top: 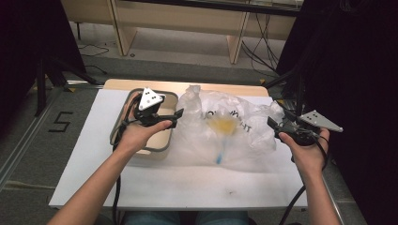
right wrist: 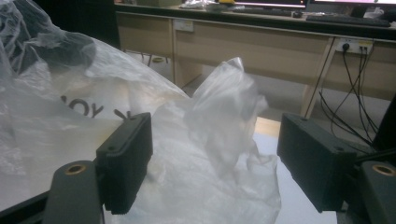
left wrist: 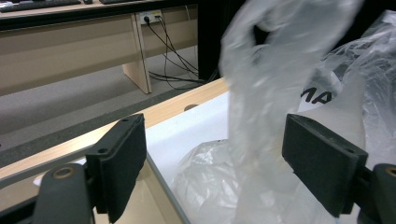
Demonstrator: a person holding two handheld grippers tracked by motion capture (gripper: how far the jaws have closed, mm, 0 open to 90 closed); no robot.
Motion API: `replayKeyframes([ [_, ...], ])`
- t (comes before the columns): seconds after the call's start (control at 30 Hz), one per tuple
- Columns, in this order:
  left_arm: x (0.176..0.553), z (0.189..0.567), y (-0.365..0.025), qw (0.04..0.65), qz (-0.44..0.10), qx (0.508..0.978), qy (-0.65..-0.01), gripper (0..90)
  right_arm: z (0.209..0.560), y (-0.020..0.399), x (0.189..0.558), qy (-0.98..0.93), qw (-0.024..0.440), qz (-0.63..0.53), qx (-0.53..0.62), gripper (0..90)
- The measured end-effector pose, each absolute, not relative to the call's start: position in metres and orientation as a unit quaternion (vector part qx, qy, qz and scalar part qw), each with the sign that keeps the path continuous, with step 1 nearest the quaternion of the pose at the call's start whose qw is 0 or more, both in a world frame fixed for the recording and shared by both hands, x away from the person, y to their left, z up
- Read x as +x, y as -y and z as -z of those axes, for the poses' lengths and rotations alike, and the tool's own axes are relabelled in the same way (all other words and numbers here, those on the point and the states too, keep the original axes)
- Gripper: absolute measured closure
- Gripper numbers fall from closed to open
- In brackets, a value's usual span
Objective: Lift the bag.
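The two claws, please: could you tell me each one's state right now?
Left claw: open, a plastic bag handle between its jaws.
Right claw: open, holding nothing.

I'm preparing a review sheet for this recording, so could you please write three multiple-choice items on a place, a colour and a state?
1. Where is the grey-rimmed rectangular tray?
A. left of the clear plastic bag
B. right of it
C. on top of it

2. What colour is the handle inside the bag?
A. red
B. blue
C. green

3. How do the left gripper jaws stand?
A. shut on the bag
B. shut on the tray
C. open around a bag handle

Answers: 1 A, the high view shows the tray under the left hand; 2 B, the blue handle shows through; 3 C, plastic rises between spread jaws.
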State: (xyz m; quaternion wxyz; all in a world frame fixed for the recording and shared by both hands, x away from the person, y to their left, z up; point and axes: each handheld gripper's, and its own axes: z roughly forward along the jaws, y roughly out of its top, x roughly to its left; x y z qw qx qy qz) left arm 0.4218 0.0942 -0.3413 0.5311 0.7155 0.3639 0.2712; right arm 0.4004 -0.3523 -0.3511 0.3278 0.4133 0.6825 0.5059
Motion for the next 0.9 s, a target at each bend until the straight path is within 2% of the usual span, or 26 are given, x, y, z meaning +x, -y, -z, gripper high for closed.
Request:
replayKeyframes([
  [0.27,0.408,0.35,-0.106,0.53,-0.267,0.725,-0.35,21.2,0.364,0.362,0.387,-0.693,0.307,-0.502,0.417,28.0],
  [0.57,0.388,0.376,-0.124,0.522,-0.26,0.739,-0.337,21.2,0.392,0.367,0.369,-0.71,0.273,-0.496,0.418,30.0],
  [0.9,0.359,0.397,-0.137,0.519,-0.26,0.748,-0.324,21.2,0.414,0.366,0.341,-0.726,0.257,-0.484,0.415,31.0],
])
